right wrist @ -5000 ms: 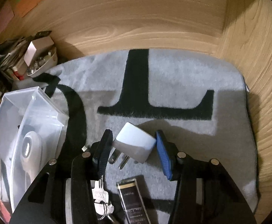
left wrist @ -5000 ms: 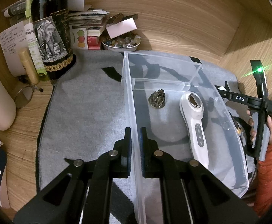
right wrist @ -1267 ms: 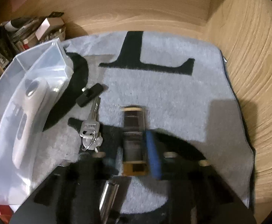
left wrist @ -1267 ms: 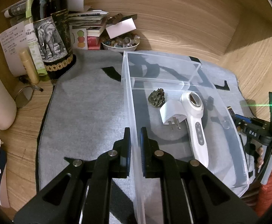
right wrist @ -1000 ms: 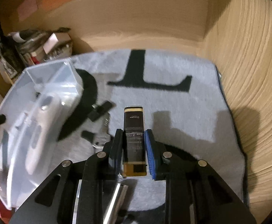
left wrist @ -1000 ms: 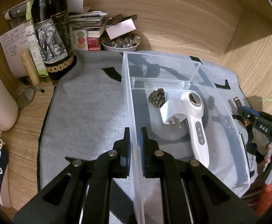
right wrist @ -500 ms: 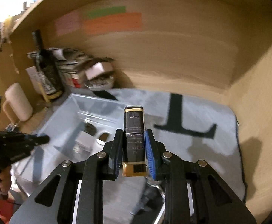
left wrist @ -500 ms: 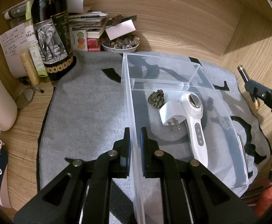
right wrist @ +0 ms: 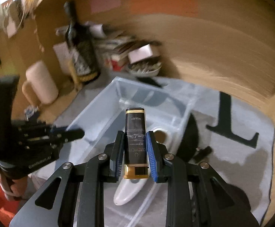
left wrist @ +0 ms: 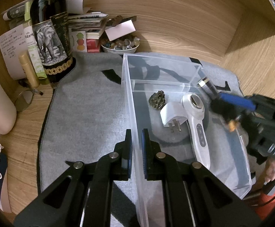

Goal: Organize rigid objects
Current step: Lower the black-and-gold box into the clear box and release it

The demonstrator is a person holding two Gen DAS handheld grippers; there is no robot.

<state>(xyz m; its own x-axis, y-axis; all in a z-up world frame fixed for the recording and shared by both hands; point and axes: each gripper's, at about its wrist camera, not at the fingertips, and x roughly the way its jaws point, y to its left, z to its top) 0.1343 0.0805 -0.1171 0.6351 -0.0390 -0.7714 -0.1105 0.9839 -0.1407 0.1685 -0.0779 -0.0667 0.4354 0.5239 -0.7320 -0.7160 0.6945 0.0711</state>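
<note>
Right gripper (right wrist: 134, 151): blue-padded fingers clamped on a black, gold-capped bottle (right wrist: 135, 136), held above the clear bin (left wrist: 232, 160); label text partly legible, rest blurred. Beneath and ahead of the fingers: white handheld device (left wrist: 197, 124), largely hidden by the bottle in the right wrist view; white plug adapter (left wrist: 170, 113); small dark ornament (left wrist: 157, 100). Left gripper (left wrist: 136, 143): fingers pinch the bin's near wall. Grey mat (left wrist: 84, 113) underneath.
</note>
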